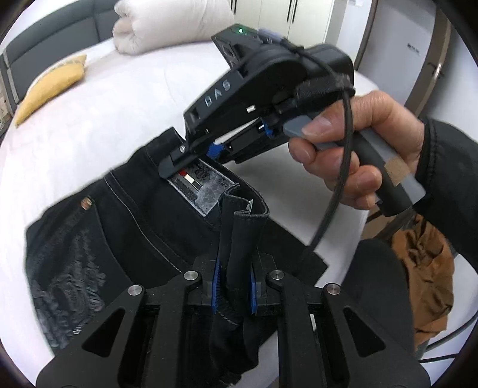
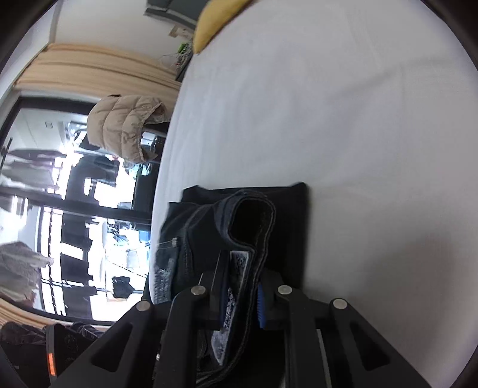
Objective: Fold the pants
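Note:
Black jeans (image 1: 125, 226) lie partly folded on the white bed, waistband up, with a patch label (image 1: 198, 188) on the band. My left gripper (image 1: 236, 283) is shut on a fold of the waistband. My right gripper (image 1: 182, 161), held in a hand, is shut on the waistband beside the label. In the right wrist view the right gripper (image 2: 242, 301) clamps the waistband (image 2: 254, 226) and label between its pads, with the jeans (image 2: 286, 215) spread beyond on the sheet.
The white bed sheet (image 1: 119, 104) stretches away. A yellow cushion (image 1: 50, 86) and a rolled white duvet (image 1: 167, 27) lie at the far end. Brown clothing (image 1: 424, 274) hangs off the bed's right. A beige puffer jacket (image 2: 125, 128) hangs by the window.

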Motion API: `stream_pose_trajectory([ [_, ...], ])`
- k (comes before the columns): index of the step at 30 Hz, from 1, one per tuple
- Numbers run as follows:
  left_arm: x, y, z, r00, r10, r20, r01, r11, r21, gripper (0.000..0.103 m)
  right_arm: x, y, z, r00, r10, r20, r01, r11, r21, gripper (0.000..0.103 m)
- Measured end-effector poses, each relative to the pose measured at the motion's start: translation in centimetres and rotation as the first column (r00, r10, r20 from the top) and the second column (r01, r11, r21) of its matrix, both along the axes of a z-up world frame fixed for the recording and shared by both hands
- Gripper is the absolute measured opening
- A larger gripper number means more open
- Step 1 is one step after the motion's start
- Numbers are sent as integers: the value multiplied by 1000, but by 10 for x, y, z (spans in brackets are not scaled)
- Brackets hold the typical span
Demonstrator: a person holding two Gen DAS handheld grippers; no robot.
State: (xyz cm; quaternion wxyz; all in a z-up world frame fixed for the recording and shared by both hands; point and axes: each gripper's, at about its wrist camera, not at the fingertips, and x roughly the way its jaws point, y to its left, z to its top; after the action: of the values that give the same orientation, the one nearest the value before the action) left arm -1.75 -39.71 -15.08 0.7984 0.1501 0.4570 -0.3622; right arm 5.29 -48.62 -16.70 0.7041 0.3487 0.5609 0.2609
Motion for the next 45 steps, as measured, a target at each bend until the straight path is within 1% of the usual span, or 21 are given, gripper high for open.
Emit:
stream_pose_trajectory([
  [3, 2, -5, -9, 1000, 6, -31, -6, 1000, -12, 23, -4, -11, -21, 999, -33, -28, 35, 995, 91, 16],
  [5, 5, 1, -3, 996, -3, -87, -1, 999, -44, 35, -9, -14, -17, 998, -53, -14, 54, 993, 107, 28],
  [6, 5, 7, 4, 992, 2, -127, -10, 998, -61, 40, -12, -16, -13, 998, -61, -5, 61, 993, 100, 30],
  [7, 5, 12, 10, 990, 3, -140, -15, 997, -82, 48, -15, -21, -8, 997, -77, 5, 76, 994, 79, 33],
  [8, 3, 21, 20, 989, 5, -148, -23, 993, -118, 51, -18, -25, -1, 995, -98, 13, 97, 994, 52, 41],
  [9, 1, 33, 33, 991, 12, -133, -33, 987, -158, 52, -22, -31, 6, 992, -125, 23, 124, 992, 12, 42],
  [11, 4, 55, 49, 995, 41, -92, -59, 979, -194, 53, -33, -41, 22, 986, -161, 47, 164, 985, -59, 42],
  [12, 9, 64, 52, 994, 69, -81, -83, 977, -198, 53, -39, -44, 30, 985, -158, 64, 161, 986, -48, 42],
  [14, 26, 85, 48, 989, 137, -61, -147, 970, -194, 53, -51, -34, 53, 984, -128, 121, 130, 992, -3, 33],
  [15, 40, 96, 38, 980, 185, -68, -194, 967, -168, 52, -54, -26, 61, 985, -100, 144, 99, 995, 11, 31],
  [17, 61, 110, 18, 963, 244, -117, -258, 957, -130, 34, -60, -1, 71, 984, -21, 175, 17, 999, 27, 27],
  [18, 74, 117, 12, 956, 259, -137, -273, 957, -97, 33, -61, 12, 70, 985, 17, 174, -20, 1000, 18, 26],
  [19, 80, 118, 4, 952, 271, -141, -283, 957, -70, 31, -61, 23, 64, 986, 53, 158, -53, 999, -1, 26],
  [21, 90, 119, -22, 943, 300, -147, -304, 953, -8, 26, -60, 36, 39, 994, 71, 83, -70, 997, -16, 24],
  [22, 92, 118, -32, 938, 303, -166, -306, 952, 11, 26, -61, 38, 28, 996, 67, 52, -66, 998, -20, 18],
  [23, 89, 115, -38, 941, 302, -154, -302, 953, 23, 26, -63, 37, 14, 998, 59, 15, -58, 997, -44, 1],
  [24, 87, 115, -39, 946, 298, -128, -295, 955, 36, 26, -68, 32, 4, 999, 40, -11, -40, 998, -51, 0],
  [26, 83, 113, -41, 948, 297, -109, -293, 955, 50, 26, -75, 24, -1, 1000, -2, -23, 2, 1000, -6, 0],
  [31, 73, 114, -46, 949, 300, -97, -296, 954, 49, 26, -93, 19, 10, 999, -43, -2, 43, 999, -13, 0],
  [42, 49, 123, -53, 958, 273, -85, -269, 962, 56, 26, -127, 14, 13, 988, -156, 14, 155, 988, 16, 0],
  [45, 42, 129, -45, 958, 272, -88, -268, 962, 54, 26, -133, 18, 18, 987, -160, 23, 160, 987, 7, 3],
])
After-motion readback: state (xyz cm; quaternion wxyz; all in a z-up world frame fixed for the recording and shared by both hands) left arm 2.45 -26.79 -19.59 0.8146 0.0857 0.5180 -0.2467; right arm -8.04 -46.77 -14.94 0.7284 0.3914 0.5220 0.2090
